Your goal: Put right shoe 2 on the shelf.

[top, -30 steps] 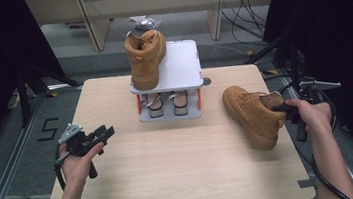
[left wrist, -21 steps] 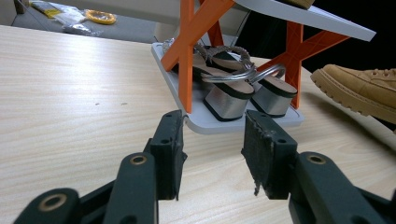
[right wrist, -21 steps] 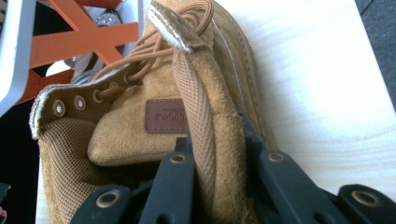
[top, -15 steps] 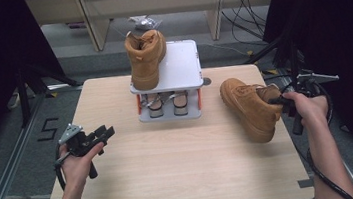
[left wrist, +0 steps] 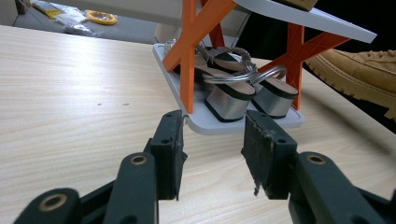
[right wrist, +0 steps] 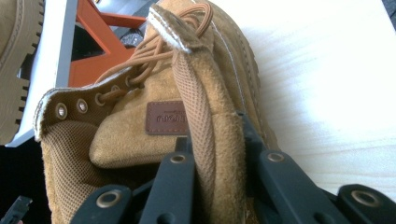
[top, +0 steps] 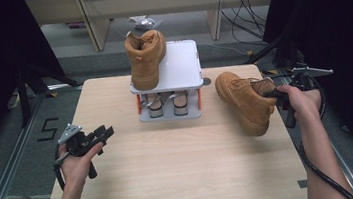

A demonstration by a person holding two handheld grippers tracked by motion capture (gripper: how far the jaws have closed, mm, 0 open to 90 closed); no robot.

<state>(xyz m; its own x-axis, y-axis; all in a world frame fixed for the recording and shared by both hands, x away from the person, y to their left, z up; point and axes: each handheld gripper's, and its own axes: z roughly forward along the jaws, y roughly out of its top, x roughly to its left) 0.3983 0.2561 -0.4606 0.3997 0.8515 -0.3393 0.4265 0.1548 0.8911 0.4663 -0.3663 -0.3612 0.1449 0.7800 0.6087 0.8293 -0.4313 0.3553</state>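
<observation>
The right gripper (top: 273, 94) clamps the collar of 1 tan boot (top: 242, 101) tilted beside the shoe rack (top: 181, 69), which carries a 2nd boot (top: 145, 58) and 2 sandals (left wrist: 238, 91), while the left gripper (top: 99, 136) rests wide apart, holding nothing.

Tan suede boot (top: 245, 101) (laced, collar gripped) hangs tilted over the table's right side.

high view: above, facing forward-down; left claw view: low, near shoe rack (left wrist: 233, 93); right: close on boot (right wrist: 187, 116)
</observation>
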